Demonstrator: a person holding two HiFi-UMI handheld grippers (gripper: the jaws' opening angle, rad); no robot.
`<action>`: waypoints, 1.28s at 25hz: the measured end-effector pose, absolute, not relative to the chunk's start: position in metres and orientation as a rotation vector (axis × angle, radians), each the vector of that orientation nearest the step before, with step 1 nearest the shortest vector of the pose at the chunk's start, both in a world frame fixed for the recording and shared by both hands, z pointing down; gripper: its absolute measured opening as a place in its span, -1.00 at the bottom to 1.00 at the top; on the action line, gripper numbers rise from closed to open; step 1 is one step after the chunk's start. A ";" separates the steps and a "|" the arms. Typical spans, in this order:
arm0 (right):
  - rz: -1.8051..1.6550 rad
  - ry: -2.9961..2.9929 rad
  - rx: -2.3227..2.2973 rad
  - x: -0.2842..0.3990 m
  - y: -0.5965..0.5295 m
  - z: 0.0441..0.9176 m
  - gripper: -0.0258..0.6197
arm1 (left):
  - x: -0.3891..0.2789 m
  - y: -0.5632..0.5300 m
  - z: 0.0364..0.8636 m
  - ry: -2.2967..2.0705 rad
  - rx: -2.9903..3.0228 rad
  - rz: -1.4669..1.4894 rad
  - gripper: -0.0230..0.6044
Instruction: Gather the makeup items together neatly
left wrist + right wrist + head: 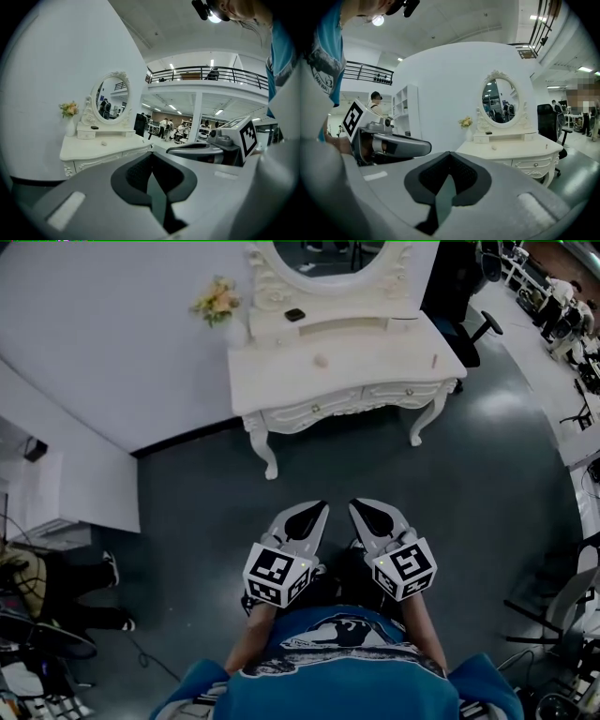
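Note:
A white dressing table (375, 352) with an oval mirror (333, 259) stands against the wall, well beyond both grippers. On its small shelf lies a small black item (294, 314). A pale round item (321, 361) and a thin stick (434, 362) rest on the top. My left gripper (320, 506) and right gripper (356, 505) hang side by side over the dark floor, both shut and holding nothing. The left gripper view shows the table (89, 150) far off past the closed jaws (151, 157). The right gripper view shows its own closed jaws (449, 155) short of the table (525, 150).
A vase of flowers (217, 302) stands at the table's left end. A black office chair (473, 334) is beside the table's right end. A white cabinet (66, 493) and a seated person's legs (66, 601) are at the left. More chairs and cables are at the right edge.

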State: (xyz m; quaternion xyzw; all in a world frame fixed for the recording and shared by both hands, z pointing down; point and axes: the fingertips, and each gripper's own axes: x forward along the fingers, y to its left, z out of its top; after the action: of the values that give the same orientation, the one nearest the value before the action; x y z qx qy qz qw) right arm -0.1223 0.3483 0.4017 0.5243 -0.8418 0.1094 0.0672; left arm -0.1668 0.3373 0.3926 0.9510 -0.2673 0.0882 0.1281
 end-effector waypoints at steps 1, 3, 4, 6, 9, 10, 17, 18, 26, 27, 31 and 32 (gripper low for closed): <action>0.337 -2.532 1.581 -0.120 0.347 0.404 -0.91 | -0.165 0.337 0.394 -0.772 2.764 0.258 -0.88; 0.353 -2.529 1.573 -0.116 0.344 0.408 -0.91 | -0.162 0.335 0.396 -0.774 2.752 0.258 -0.88; 0.361 -2.531 1.564 -0.115 0.341 0.409 -0.91 | -0.162 0.333 0.397 -0.784 2.744 0.258 -0.88; 0.372 -2.546 1.541 -0.112 0.331 0.411 -0.91 | -0.162 0.324 0.399 -0.817 2.729 0.264 -0.88; 0.379 -2.578 1.503 -0.104 0.310 0.413 -0.91 | -0.160 0.306 0.401 -0.885 2.708 0.269 -0.88; 0.380 -2.588 1.491 -0.101 0.302 0.415 -0.91 | -0.159 0.299 0.402 -0.909 2.700 0.267 -0.88; 0.354 -2.667 1.411 -0.069 0.230 0.403 -0.91 | -0.138 0.226 0.392 -1.056 2.659 0.231 -0.88; 0.347 -2.667 1.404 -0.060 0.221 0.401 -0.91 | -0.128 0.215 0.390 -1.063 2.658 0.226 -0.88; 0.362 -2.620 1.499 0.044 0.168 0.402 -0.91 | -0.019 0.175 0.389 -0.927 2.713 0.276 -0.88; 0.357 -2.611 1.509 0.056 0.162 0.403 -0.91 | -0.008 0.171 0.390 -0.918 2.719 0.282 -0.88; 0.332 -2.593 1.547 0.099 0.141 0.403 -0.91 | 0.021 0.156 0.391 -0.923 2.726 0.301 -0.88; 0.336 -2.595 1.554 0.106 0.137 0.404 -0.91 | 0.024 0.153 0.392 -0.934 2.724 0.307 -0.88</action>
State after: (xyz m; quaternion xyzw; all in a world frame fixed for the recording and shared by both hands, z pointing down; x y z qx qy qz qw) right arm 0.1059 0.1369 0.4042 0.5102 -0.8516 0.1103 0.0492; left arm 0.0241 0.1533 0.3919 0.9336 -0.3199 0.1054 0.1225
